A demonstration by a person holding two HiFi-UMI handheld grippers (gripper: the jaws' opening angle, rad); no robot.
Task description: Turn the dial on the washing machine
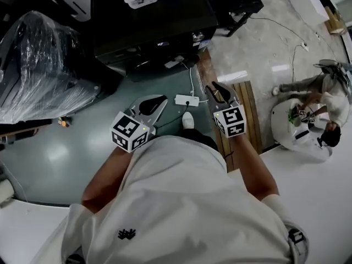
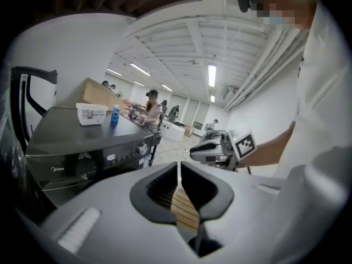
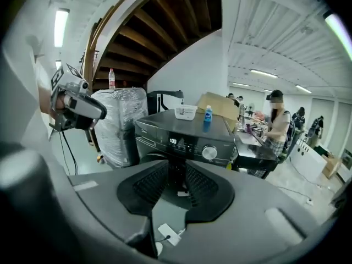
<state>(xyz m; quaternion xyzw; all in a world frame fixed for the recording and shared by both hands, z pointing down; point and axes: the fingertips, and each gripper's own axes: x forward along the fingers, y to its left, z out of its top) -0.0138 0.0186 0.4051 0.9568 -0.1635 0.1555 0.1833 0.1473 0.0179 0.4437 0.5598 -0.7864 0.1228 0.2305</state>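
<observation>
An open workroom with white ceiling beams and a grey-green floor (image 1: pixel 71 147) holds one dark washing machine (image 3: pixel 184 139). Its single round dial (image 3: pixel 209 152) sits on the front panel, toward the machine's right end, just right of the lit display. On the machine's lid stand one white box (image 3: pixel 186 112) and one blue bottle (image 3: pixel 208 114). One plastic-wrapped bundle (image 3: pixel 118 120) stands against the machine's left side. One white power strip (image 1: pixel 187 100) lies on the floor in front of the machine. Both claws hang in the air, well short of the machine and touching nothing. The right claw (image 3: pixel 176 172) faces the machine's front almost squarely. Its jaws stand a little apart with nothing between them, and the dial lies ahead, slightly up and to the right of that gap. The left claw (image 2: pixel 180 169) has its jaws all but together and empty. It sees the machine off to its left, so the right claw looks better placed to reach the dial.
</observation>
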